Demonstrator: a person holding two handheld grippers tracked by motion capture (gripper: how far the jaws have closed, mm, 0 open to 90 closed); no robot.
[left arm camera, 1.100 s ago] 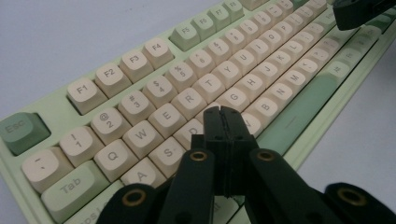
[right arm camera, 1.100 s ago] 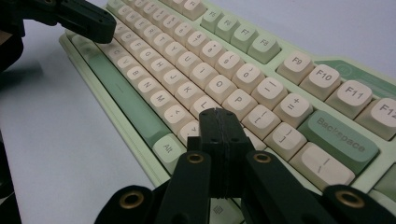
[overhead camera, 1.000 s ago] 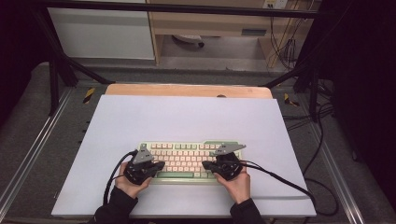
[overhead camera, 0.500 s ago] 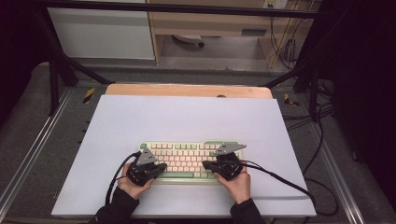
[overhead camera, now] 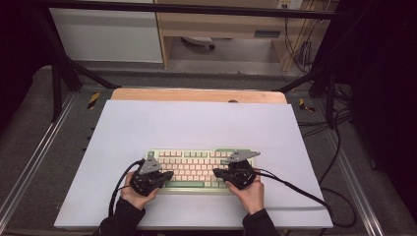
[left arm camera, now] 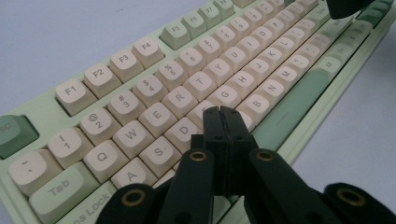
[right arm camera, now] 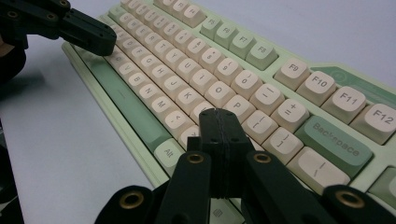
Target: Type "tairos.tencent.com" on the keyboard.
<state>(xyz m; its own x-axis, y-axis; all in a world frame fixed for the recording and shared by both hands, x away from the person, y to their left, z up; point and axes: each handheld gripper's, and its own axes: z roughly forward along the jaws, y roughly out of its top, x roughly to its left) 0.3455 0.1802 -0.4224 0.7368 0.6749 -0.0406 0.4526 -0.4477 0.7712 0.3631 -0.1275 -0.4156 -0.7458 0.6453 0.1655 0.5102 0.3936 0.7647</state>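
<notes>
A pale green keyboard (overhead camera: 196,162) with cream keys lies on the near half of the white table top (overhead camera: 196,123). My left gripper (overhead camera: 170,175) hovers over the keyboard's left end, jaws shut with nothing between them. In the left gripper view its tips (left arm camera: 220,112) meet above the keys around D and F. My right gripper (overhead camera: 216,173) is over the keyboard's right half, also shut and empty. In the right gripper view its tips (right arm camera: 218,114) sit above the keys near L, and the left gripper (right arm camera: 100,44) points in at the top left.
A black cable (overhead camera: 295,189) trails right from the right gripper, another loops by the left wrist (overhead camera: 118,191). A wooden strip (overhead camera: 196,96) edges the table's far side. Metal frame rails (overhead camera: 29,162) run along both sides. More cables (overhead camera: 339,147) lie on the floor at right.
</notes>
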